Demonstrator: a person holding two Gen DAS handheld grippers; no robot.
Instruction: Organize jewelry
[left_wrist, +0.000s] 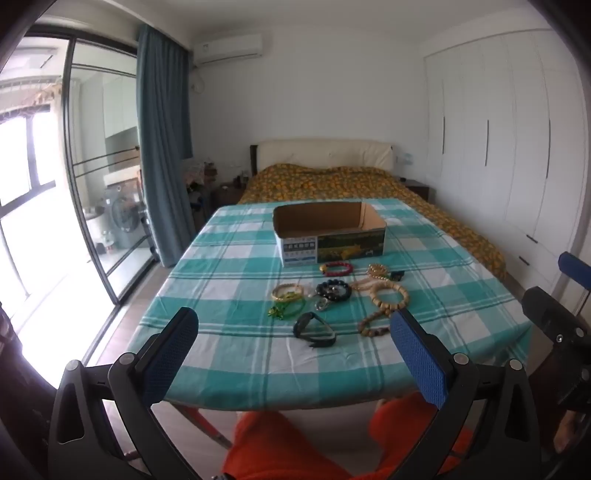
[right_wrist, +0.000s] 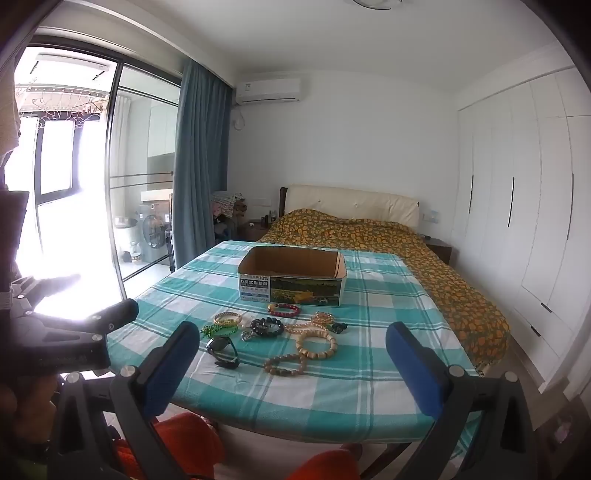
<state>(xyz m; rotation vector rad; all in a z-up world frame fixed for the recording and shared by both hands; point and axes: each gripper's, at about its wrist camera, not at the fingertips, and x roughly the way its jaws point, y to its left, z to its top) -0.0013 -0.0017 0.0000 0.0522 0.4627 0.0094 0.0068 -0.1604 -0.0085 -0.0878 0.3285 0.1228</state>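
Several bracelets lie in a cluster on a table with a teal checked cloth (left_wrist: 229, 266) (right_wrist: 373, 295): a red bead bracelet (left_wrist: 336, 268) (right_wrist: 283, 310), a dark bead bracelet (left_wrist: 333, 290) (right_wrist: 266, 327), a tan wooden bead bracelet (left_wrist: 392, 299) (right_wrist: 317, 345), a green and yellow bangle (left_wrist: 288, 291) (right_wrist: 226, 318) and a dark wristband (left_wrist: 314, 329) (right_wrist: 222, 350). Behind them stands an open cardboard box (left_wrist: 328, 232) (right_wrist: 291, 277). My left gripper (left_wrist: 293, 350) and my right gripper (right_wrist: 293, 356) both hover open before the table's near edge, with nothing between their fingers.
A bed with an orange patterned cover (left_wrist: 332, 181) (right_wrist: 369, 232) lies behind the table. White wardrobes (left_wrist: 498, 129) line the right wall, a glass sliding door (left_wrist: 99, 166) and blue curtain (left_wrist: 162, 129) the left. The person's orange-clad knees (left_wrist: 280, 443) are under the near edge.
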